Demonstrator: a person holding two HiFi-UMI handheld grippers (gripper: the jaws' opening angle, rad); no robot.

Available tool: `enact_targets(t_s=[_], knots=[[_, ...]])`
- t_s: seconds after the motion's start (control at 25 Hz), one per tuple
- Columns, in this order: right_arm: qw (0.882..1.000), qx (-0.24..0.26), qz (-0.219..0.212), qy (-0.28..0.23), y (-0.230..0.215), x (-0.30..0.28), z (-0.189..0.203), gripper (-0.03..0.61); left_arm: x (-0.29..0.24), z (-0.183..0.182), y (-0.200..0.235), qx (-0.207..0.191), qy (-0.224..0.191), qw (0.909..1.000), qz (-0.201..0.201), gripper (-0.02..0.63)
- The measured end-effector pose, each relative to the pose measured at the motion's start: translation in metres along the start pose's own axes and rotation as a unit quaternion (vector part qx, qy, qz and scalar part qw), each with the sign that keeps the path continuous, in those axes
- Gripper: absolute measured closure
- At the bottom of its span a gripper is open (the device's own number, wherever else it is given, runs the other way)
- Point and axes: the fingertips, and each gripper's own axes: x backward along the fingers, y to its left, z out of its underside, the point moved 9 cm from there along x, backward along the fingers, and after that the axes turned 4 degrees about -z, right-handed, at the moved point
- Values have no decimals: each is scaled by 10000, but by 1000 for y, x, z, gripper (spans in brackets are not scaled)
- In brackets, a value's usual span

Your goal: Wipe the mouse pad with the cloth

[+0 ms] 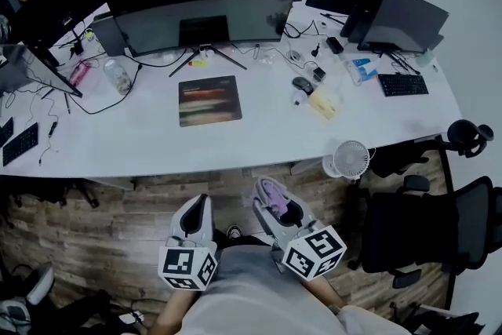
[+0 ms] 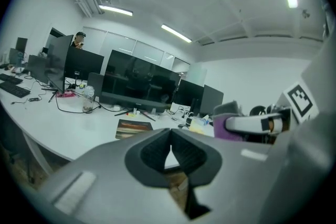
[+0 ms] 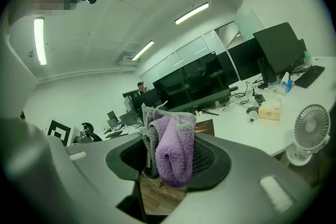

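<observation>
Left claw [image 2: 170, 144] is sitting pressed together, with nothing between its pads. Right claw [image 3: 167, 162] is pinching the purple-and-grey cloth [image 3: 174, 141], which is bunching up above the jaws. Both claws are hovering low over the wooden floor [image 1: 118, 216], on the near side of the tabletop [image 1: 133, 141] and well apart from the mouse pad [image 1: 209, 100]. The mouse pad is lying flat near the middle of the tabletop, just in front of the wide monitor [image 1: 196, 12]. A small white fan [image 1: 351, 159] is standing at the tabletop's near edge, to the right
</observation>
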Motion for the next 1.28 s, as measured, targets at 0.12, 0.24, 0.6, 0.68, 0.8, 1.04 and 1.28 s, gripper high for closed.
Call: enact_targets(t_s=[0.12,0.24,0.6,0.68,0.8,1.04,1.28], knots=[[10000,-91,-30,2,-8,-4,1,390,-5,-4,0,-37,47,9999,-106,614],[9998,-184,-62,79,-14,-11,2,390,-8,-4,1,-30,167,9997,-185,614],[9996,-268,-9,-24,-36,-43,-21,390,-48,-21,10,-464,367,9982,20,614],[9996,-290,27,-45,-37,-53,-29,390,-59,-34,15,-671,297,9973,89,614],[9996,-276,82,-37,-38,-71,-41,388,-76,-52,23,-737,193,9967,269,614],[9996,-269,48,5,-30,-115,-57,388,-106,-81,56,-677,92,9966,470,614],[9985,-526,-119,-49,-24,-164,-74,390,-135,-106,98,-842,51,9945,618,614]])
